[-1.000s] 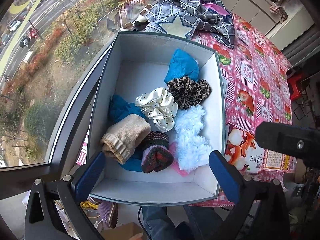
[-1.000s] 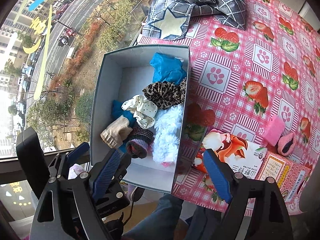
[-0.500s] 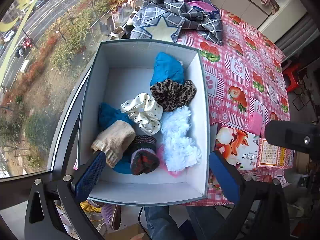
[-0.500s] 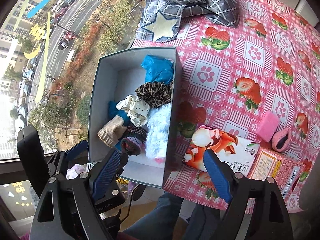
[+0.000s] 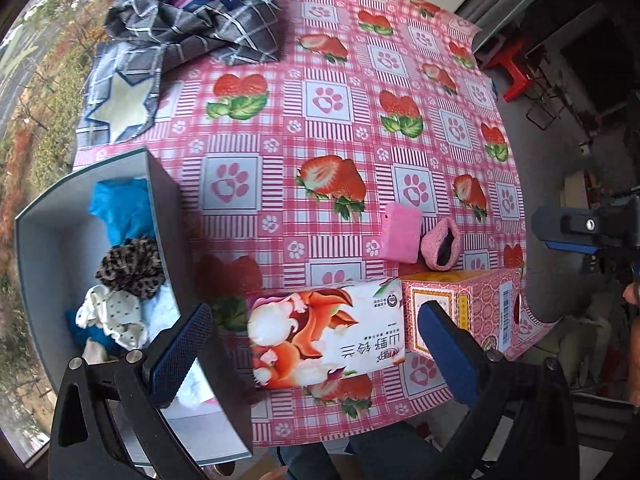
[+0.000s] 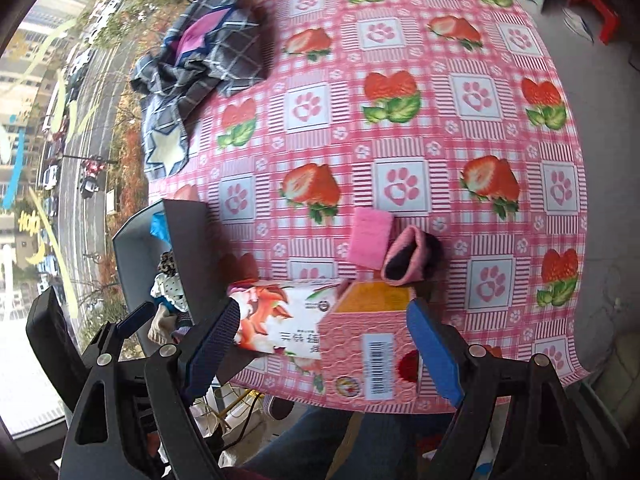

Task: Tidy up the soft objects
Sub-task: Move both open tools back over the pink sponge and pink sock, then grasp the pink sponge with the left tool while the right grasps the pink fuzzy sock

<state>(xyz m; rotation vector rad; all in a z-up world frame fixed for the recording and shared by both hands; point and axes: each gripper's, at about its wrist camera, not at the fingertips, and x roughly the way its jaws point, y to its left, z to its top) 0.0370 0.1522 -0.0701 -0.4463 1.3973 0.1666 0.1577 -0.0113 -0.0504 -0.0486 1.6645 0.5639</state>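
Two soft pink pieces wait on the strawberry-print tabletop [image 6: 400, 80] — both tools hang apart and empty.

The pink sponge [image 6: 370, 238] and pink sock [image 6: 404, 260], right of frame centre, look light and squashy; pinch each across its middle. Right tool [image 6: 324, 344], left tool [image 5: 316, 344]. The grey box [image 5: 168, 216] of soft goods sits lower left, by a window.

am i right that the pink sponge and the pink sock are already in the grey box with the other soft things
No. The pink sponge and pink sock lie on the tablecloth, outside the grey box, as the left wrist view shows. The other soft things are in it.
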